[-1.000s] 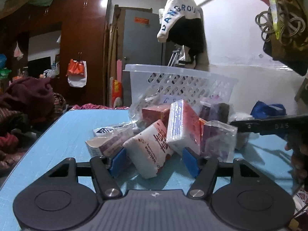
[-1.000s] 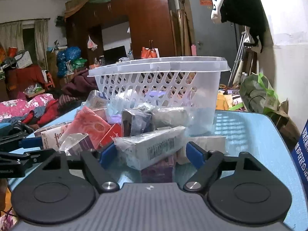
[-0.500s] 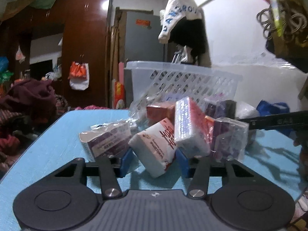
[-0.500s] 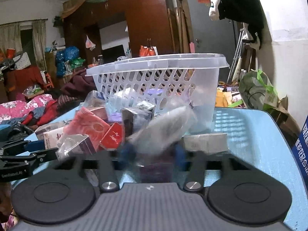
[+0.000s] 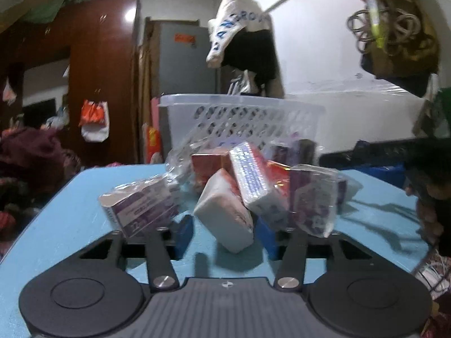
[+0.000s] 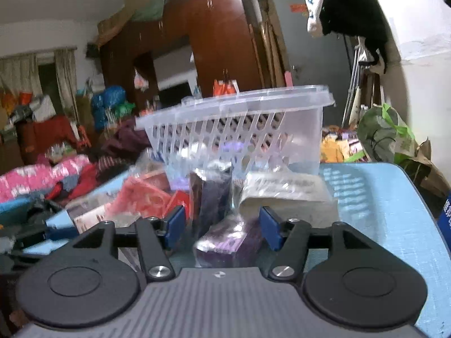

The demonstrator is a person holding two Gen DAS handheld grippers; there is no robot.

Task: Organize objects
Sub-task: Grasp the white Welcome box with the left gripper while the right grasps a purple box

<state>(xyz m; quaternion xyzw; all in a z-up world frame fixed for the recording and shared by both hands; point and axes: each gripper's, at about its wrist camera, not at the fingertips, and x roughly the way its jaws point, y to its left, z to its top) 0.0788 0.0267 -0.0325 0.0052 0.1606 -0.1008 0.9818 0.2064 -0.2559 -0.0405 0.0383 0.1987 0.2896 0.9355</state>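
Observation:
A pile of wrapped packets and small boxes lies on the blue table (image 5: 73,214) in front of a white slotted basket (image 5: 242,115). My left gripper (image 5: 224,235) is part closed around a white and red tissue packet (image 5: 224,217); the pads sit close beside it and contact is unclear. A purple box in clear wrap (image 5: 141,205) lies just left of it. My right gripper (image 6: 222,225) is open, with a purple wrapped box (image 6: 228,239) low between its fingers. A dark wrapped box (image 6: 211,194) stands behind it, and the basket (image 6: 239,121) is beyond.
A grey flat packet (image 6: 284,191) lies right of the right gripper. Red packets (image 6: 141,197) lie to its left. The other gripper (image 5: 394,152) reaches in from the right in the left wrist view. A wall stands right of the table; clutter and clothes lie left.
My left gripper has narrowed around the white tissue packet and lifted slightly. My right gripper let the long white box go, opened, and now has the purple box between its fingers.

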